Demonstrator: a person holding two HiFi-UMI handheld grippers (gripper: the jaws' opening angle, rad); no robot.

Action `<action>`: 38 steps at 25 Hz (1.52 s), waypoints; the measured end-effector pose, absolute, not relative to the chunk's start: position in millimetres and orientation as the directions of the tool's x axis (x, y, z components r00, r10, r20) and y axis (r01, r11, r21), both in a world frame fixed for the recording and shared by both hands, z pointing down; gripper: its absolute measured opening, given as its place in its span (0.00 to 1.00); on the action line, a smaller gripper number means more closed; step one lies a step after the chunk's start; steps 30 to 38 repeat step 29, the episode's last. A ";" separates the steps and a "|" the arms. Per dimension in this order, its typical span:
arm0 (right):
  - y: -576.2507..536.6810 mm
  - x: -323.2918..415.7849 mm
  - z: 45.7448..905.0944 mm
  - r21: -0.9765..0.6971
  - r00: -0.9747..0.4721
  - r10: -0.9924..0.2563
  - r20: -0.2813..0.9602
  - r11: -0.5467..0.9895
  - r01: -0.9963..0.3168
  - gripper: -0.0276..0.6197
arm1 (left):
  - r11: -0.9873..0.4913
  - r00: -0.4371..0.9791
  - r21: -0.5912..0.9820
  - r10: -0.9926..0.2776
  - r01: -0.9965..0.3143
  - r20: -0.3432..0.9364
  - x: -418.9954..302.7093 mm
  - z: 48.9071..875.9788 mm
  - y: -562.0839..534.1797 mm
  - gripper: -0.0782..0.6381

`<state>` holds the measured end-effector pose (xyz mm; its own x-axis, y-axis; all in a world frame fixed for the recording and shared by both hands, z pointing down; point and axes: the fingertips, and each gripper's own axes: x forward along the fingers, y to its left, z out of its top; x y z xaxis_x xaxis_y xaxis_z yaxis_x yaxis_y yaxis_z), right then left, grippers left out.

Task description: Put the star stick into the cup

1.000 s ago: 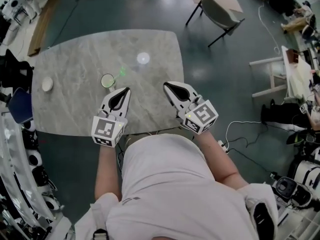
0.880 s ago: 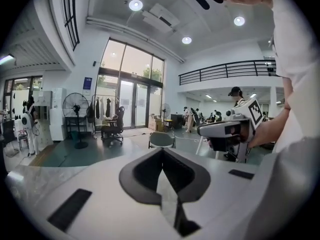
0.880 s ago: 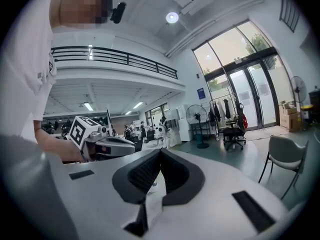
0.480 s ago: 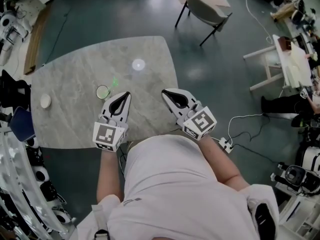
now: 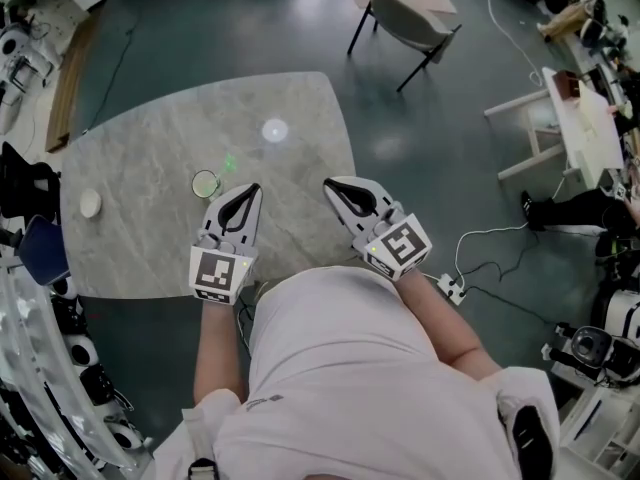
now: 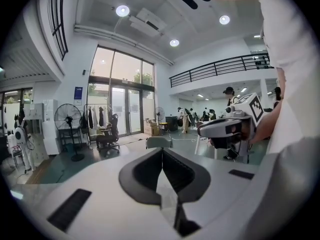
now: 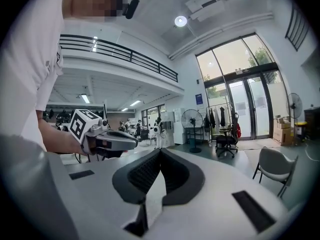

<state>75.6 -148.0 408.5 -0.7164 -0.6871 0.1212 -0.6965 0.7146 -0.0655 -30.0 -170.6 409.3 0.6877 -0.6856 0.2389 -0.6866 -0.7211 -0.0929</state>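
In the head view a clear cup with a green rim stands on the grey marble table. The small green star stick lies just beyond it to the right. My left gripper hovers over the table's near edge, close behind the cup, shut and empty. My right gripper is level with it to the right, also shut with nothing in it. Both gripper views look out across the room, with the closed left gripper and right gripper in front. Neither shows the cup or the stick.
A small white round object sits near the table's left edge. A bright light patch lies on the far part of the tabletop. A chair stands beyond the table, a white stand to the right, and cables run over the floor.
The head view has shifted a little, so the table and cup sit slightly lower and to the left in the picture. Both grippers have stayed shut over the near table edge.
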 end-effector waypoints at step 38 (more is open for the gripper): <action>-155.6 41.7 430.8 -0.116 -0.730 -0.659 0.182 0.723 -0.681 0.06 | -0.649 0.616 -0.032 -0.735 -0.760 0.284 -83.8 433.8 -176.1 0.11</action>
